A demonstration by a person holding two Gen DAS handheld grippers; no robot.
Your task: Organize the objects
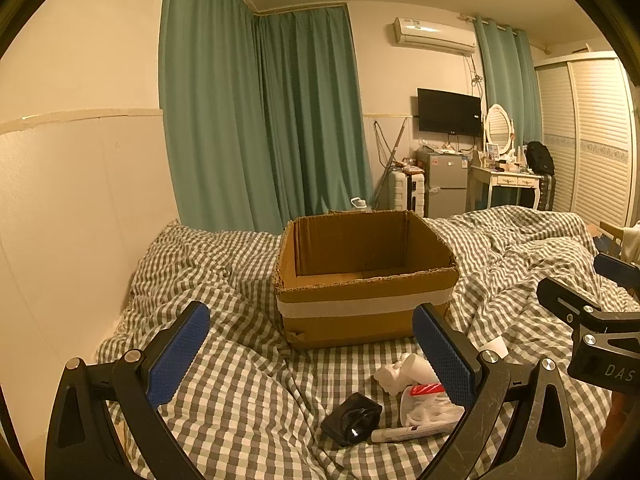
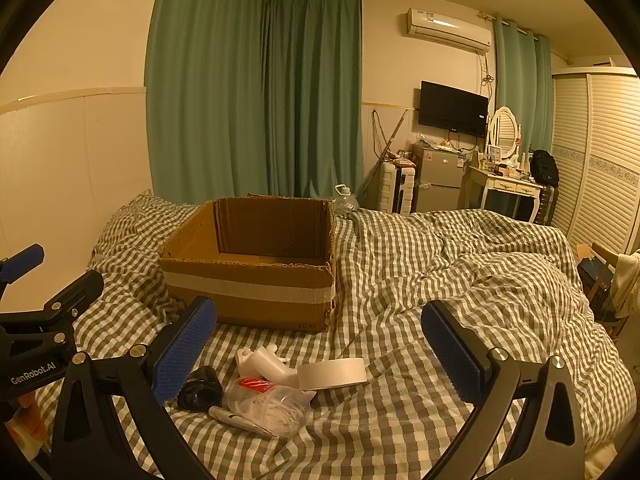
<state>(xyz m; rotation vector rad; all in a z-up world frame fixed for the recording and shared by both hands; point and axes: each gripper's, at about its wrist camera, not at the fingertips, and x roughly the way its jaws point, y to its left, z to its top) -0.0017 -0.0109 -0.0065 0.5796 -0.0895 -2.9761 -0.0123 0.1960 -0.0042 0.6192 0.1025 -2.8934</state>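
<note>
A: Both grippers hover over the bed [image 2: 400, 264] now, checked quilt all rumpled, and the cardboard box [image 1: 360, 312] sits open on it, band of pale tape across its near wall

B: Left gripper [image 1: 312, 354] is spread wide, blue pads [image 1: 180, 354] well apart, nothing between them. Right gripper [image 2: 320, 354], same story, released and empty

A: And the clutter? It's a small heap on the quilt just in front of the box

B: From the right wrist view: a roll of white tape [image 2: 334, 372] lying on its side, a white plastic piece [image 2: 266, 362] touching it, a clear bag of white cord [image 2: 272, 406] with a red label, a black bundle [image 2: 200, 390] at the left, and a tube [image 2: 236, 420] poking out under the bag

A: Inside the box?

B: I see only bare cardboard floor; the near corner is hidden by the wall

A: Behind it all, green curtains [image 1: 256, 120]
</note>
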